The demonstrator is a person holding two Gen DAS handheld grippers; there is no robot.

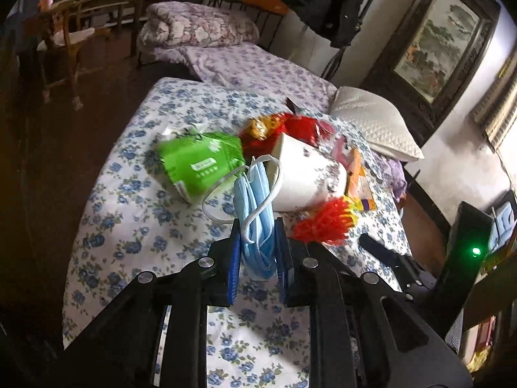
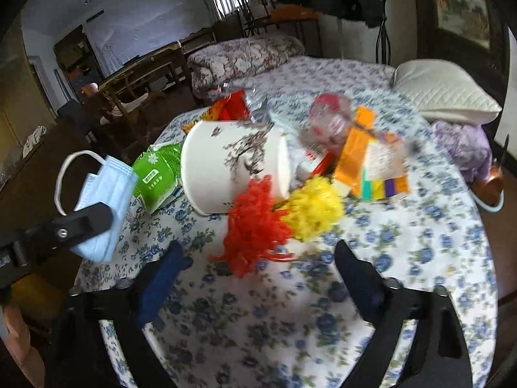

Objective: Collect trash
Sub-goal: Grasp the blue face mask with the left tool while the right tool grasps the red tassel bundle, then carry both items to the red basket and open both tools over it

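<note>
Left hand-held gripper (image 1: 257, 242) clamped on blue face mask (image 1: 255, 213), right hand-held gripper (image 2: 255, 258) spread wide, empty, nearing red pompom (image 2: 255, 226), paper cup (image 2: 232, 165) tipped over on floral bed (image 2: 404, 242).

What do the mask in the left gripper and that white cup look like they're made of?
Blue mask: likely nonwoven fabric, matte, with visible pleats and white elastic loops. White cup: looks like coated paper, smooth with a slight sheen, thin rolled rim, printed dark branch pattern.

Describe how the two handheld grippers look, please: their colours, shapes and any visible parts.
Both are black, angular linkage frames. The left gripper has round silver pivot pins and flat fingers lined with bright blue ribbed pads. The right gripper has darker navy textured pads on tapered fingers. No cables, sleeves or hands show.
</note>
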